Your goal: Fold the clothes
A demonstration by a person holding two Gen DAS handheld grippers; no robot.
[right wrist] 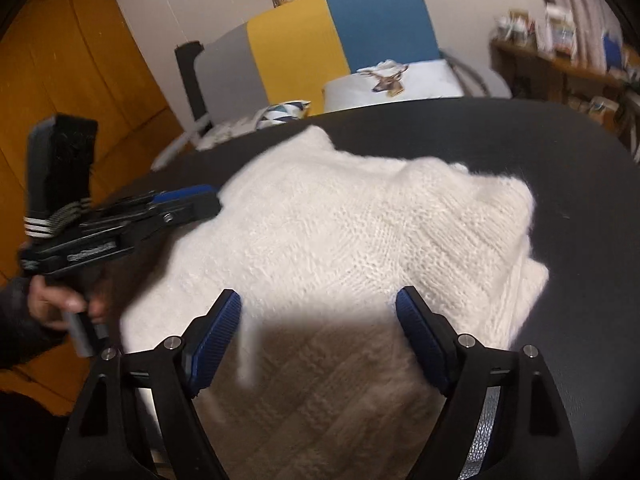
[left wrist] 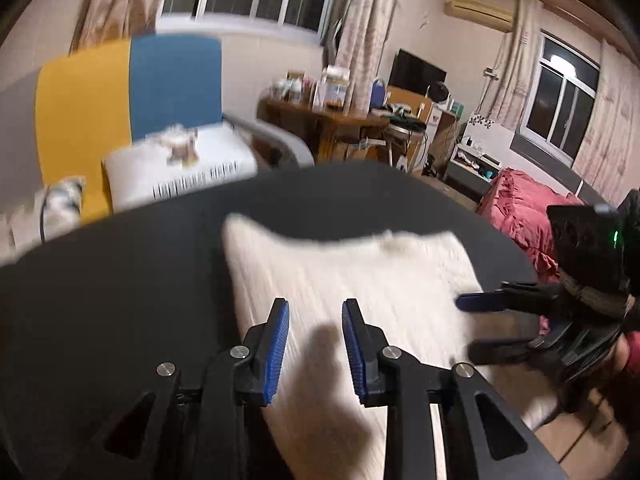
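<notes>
A white knitted sweater [right wrist: 340, 232] lies folded on the black round table [right wrist: 560, 160]; it also shows in the left wrist view [left wrist: 360, 280]. My left gripper [left wrist: 315, 308] hovers open and empty over the sweater's near edge; it appears in the right wrist view [right wrist: 200, 200] at the sweater's left side. My right gripper [right wrist: 318, 300] is wide open and empty above the sweater's near part; in the left wrist view [left wrist: 472, 320] it sits at the sweater's right edge.
A yellow, blue and grey chair [right wrist: 340, 32] with a white deer-print cushion [right wrist: 392, 80] stands behind the table. A cluttered wooden desk [left wrist: 328, 116] and a red blanket [left wrist: 520, 208] are farther off. An orange wooden floor [right wrist: 80, 60] lies to the left.
</notes>
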